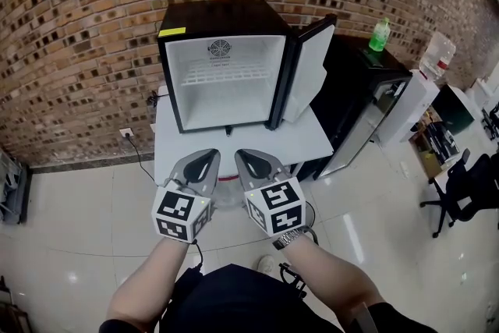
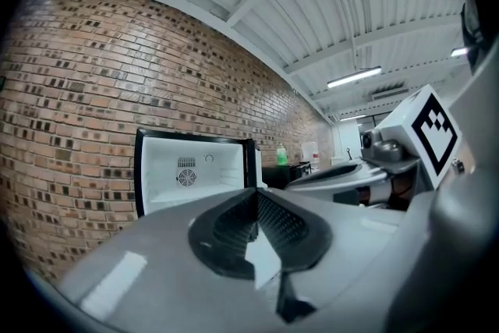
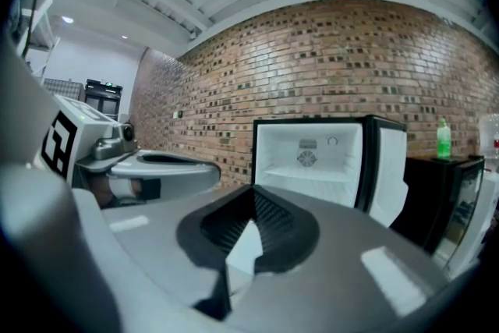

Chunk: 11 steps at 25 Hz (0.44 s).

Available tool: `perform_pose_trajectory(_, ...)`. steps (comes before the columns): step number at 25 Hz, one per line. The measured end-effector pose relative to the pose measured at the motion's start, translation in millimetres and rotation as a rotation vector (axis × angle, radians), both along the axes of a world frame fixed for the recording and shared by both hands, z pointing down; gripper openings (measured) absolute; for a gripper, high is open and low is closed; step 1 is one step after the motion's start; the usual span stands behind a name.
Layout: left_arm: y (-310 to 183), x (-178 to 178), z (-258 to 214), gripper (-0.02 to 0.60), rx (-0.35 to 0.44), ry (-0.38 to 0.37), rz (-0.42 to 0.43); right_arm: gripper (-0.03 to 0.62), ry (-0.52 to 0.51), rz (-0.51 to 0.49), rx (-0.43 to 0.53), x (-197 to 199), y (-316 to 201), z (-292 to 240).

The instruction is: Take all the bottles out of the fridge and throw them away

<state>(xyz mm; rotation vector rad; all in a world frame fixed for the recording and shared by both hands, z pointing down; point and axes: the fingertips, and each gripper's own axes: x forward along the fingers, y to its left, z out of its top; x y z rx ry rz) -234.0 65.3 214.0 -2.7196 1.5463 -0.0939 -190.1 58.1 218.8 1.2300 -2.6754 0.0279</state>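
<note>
Fridge door open, only wire shelf inside. Green bottle atop black cabinet alongside. Left gripper, right gripper clenched, empty.

You are in an office-like workroom, not a home: a bare brick wall, glossy white floor tiles and a ribbed metal roof with strip lights. A swivel chair and a water cooler stand to your right. The small fridge sits open on a plain white table.
</note>
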Motion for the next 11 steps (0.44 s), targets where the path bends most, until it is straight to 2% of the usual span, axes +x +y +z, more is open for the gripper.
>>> perform_pose_trajectory(11,15.0,-8.0,2.8,0.003,-0.002,-0.008,0.017,0.002,0.0,0.016,0.008,-8.3,14.9,0.5)
